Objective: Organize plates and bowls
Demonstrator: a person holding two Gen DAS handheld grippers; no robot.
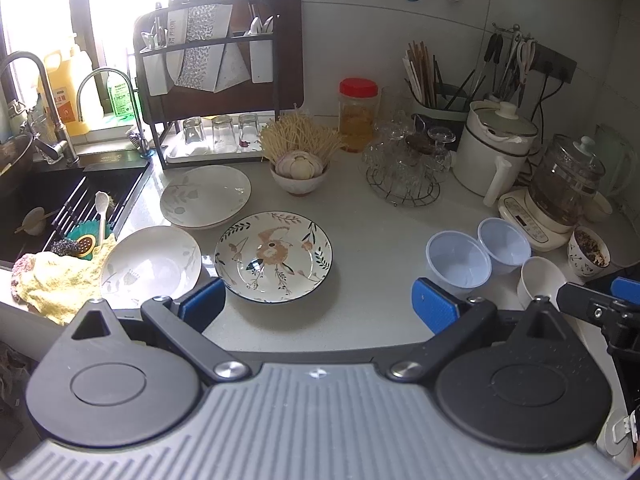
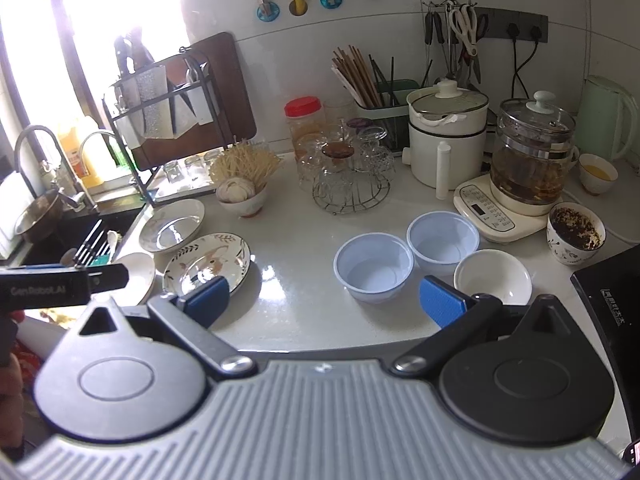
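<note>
Left wrist view: both our grippers' jaws hang released, nothing gathered yet; next we close the left gripper (image 1: 316, 308) on the floral plate (image 1: 274, 256) rim.

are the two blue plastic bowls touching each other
Cannot tell. In both wrist views the nearer blue bowl and the farther blue bowl have rims that meet or overlap, with no counter visible between them, but neither shows real contact.
</note>
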